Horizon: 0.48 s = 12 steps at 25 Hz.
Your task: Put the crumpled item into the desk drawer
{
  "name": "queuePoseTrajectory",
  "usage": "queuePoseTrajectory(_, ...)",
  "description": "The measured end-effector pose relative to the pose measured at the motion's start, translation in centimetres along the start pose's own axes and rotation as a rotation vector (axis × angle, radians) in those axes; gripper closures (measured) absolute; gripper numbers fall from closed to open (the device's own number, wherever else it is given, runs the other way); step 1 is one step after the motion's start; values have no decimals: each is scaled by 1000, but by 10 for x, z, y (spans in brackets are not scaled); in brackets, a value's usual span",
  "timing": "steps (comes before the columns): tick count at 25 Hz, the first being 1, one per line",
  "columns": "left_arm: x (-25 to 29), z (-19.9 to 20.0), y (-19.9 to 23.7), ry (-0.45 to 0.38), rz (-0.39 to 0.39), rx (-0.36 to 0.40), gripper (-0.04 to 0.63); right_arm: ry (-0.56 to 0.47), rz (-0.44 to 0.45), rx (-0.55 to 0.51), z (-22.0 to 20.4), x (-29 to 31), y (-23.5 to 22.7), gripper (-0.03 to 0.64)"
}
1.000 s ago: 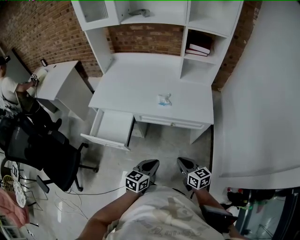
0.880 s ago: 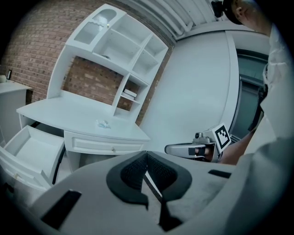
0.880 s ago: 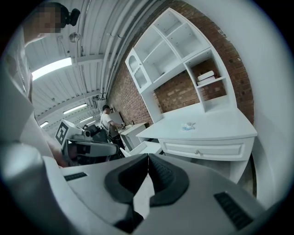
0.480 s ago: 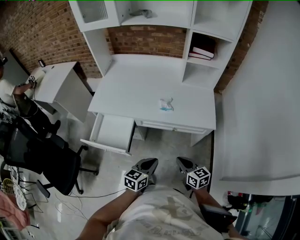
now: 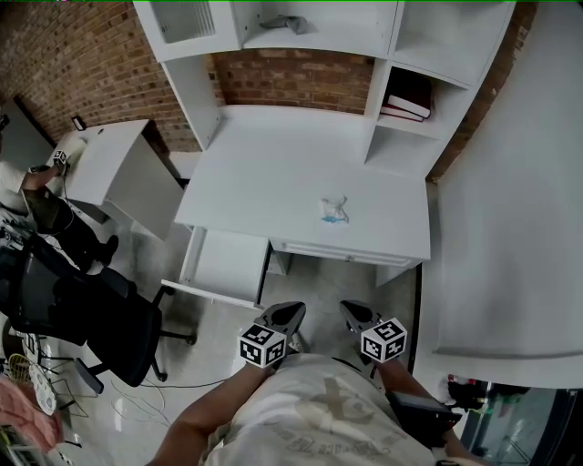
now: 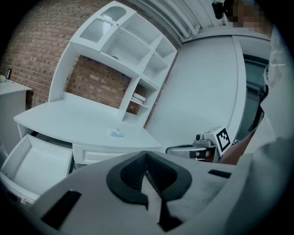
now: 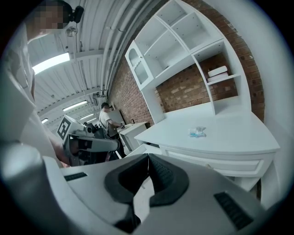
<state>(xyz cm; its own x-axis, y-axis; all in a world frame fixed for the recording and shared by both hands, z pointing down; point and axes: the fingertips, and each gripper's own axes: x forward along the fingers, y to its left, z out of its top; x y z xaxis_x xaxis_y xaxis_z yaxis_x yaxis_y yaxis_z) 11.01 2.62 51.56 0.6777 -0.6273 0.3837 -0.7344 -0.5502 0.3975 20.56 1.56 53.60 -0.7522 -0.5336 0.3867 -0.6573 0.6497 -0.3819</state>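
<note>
A small crumpled item, whitish with a blue patch, lies on the white desk near its front right; it also shows as the crumpled item in the left gripper view and the crumpled item in the right gripper view. The desk drawer at the desk's left stands pulled out and looks bare inside. My left gripper and right gripper hang side by side in front of my chest, well short of the desk. Both are shut with nothing between the jaws.
A shelf unit tops the desk, with books in a right cubby. A black office chair stands left of the drawer. A white wall panel runs along the right. A person is at another white desk far left.
Both grippers and my head have moved forward toward the desk. The desk, drawer and crumpled item sit lower and closer in the head view. Neither gripper's jaws changed.
</note>
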Motion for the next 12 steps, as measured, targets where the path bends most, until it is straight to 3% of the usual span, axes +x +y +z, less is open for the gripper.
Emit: queuePoseTrajectory(12, 2, 32, 59, -14, -10, 0, 574, -4, -33, -2, 36, 59, -10, 594)
